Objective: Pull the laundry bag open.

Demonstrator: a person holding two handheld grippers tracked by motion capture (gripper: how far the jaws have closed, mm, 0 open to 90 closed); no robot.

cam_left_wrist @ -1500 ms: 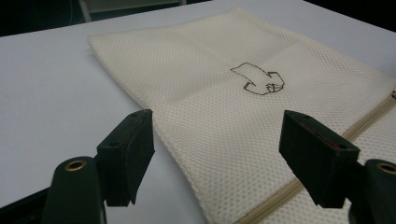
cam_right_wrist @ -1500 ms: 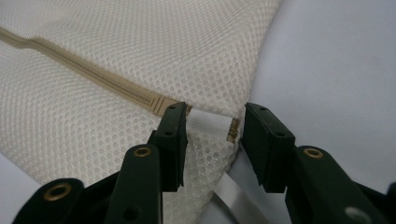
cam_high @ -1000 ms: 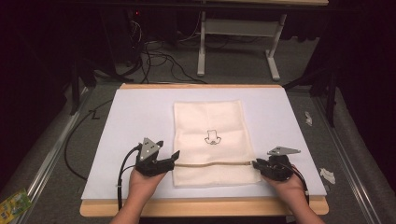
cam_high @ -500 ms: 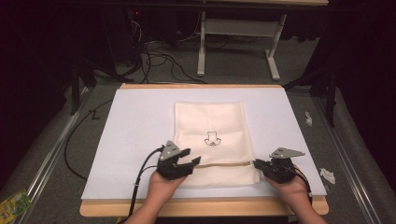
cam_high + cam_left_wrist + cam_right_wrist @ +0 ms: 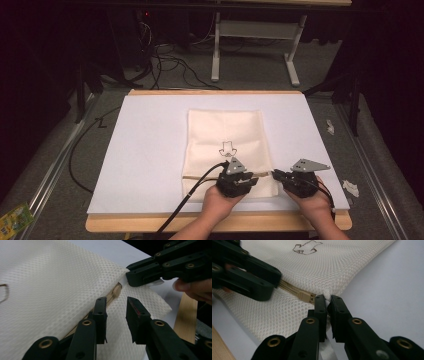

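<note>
Mesh bag [image 5: 227, 145] is showing as cream woven cloth, open honeycomb weave, matt, slightly rough in the left gripper view. Zipper [image 5: 294, 292] along it is looking like tan tape with a smooth beige plastic pull. Left gripper [image 5: 116, 315] and right gripper [image 5: 327, 305] are showing matt black plastic links, brass-coloured metal rivets glinting at the pivots; a reddish rubbery pad is lining one left jaw. Grey plates on top are looking like dull metal. White sheet [image 5: 150, 150] covering the bench is reading smooth, matt, paper-like. Bench [image 5: 115, 224] edge at lower frame is showing pale bare wood, visible grain.
</note>
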